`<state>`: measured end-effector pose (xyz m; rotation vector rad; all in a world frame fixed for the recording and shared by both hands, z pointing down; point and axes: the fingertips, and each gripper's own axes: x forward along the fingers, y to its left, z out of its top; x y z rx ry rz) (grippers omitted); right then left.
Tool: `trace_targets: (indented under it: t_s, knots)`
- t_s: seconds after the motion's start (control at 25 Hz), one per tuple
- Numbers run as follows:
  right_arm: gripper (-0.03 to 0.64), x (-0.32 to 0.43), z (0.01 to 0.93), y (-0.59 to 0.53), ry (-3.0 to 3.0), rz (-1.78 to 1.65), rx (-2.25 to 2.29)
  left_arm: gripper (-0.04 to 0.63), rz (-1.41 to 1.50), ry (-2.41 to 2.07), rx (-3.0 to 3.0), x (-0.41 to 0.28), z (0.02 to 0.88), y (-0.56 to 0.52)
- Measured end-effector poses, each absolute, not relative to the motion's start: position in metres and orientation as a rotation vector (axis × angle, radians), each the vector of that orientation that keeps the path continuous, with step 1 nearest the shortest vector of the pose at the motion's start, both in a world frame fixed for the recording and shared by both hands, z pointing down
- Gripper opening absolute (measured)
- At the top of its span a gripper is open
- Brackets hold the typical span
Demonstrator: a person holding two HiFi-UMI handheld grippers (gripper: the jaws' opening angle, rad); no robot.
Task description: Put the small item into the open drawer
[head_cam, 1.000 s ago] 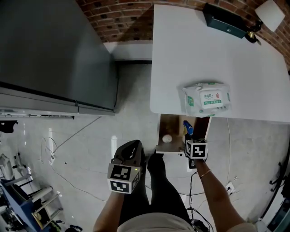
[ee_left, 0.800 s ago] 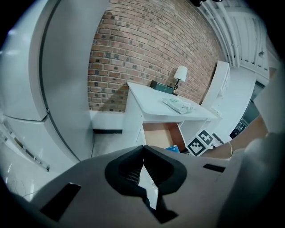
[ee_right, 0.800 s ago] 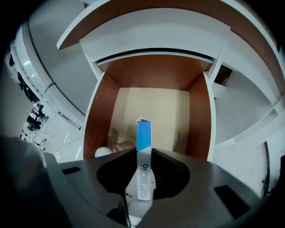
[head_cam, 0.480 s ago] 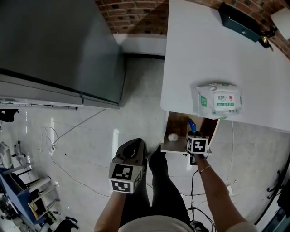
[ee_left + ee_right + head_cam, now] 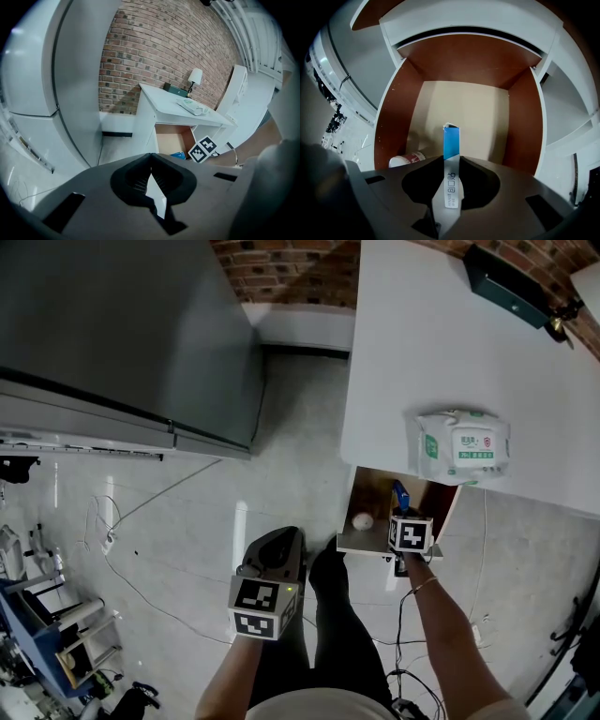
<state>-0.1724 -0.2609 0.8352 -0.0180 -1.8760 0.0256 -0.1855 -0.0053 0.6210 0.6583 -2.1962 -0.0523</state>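
Right gripper is clamped on the small blue-and-white packet and points steeply down into the open drawer, the packet's blue end over the drawer's pale bottom. A white and red container lies by the drawer's left wall. Left gripper hangs empty over the grey floor, jaw tips together, well apart from the white table bearing a pack of wipes

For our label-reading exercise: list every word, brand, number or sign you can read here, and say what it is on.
On the box in the right gripper: dark print on its white end, too blurred to read.
On the wipes pack: green print, too small to read.
On the marker cubes: square patterns, no words.
No text can be quoted.
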Motion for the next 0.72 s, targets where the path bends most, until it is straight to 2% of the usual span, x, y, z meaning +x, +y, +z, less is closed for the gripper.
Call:
trace_targets:
  t_s: [0.52, 0.72]
  knots:
    - [0.103, -0.175, 0.837, -0.257, -1.872, 0.017, 0.003, 0.021, -0.056, -2.196, 0.647, -0.187, 0.621, 0.006]
    - [0.131, -0.177, 0.829, -0.255, -1.887, 0.030, -0.002, 0.021, -0.059, -2.195, 0.657, -0.186, 0.617, 0.005]
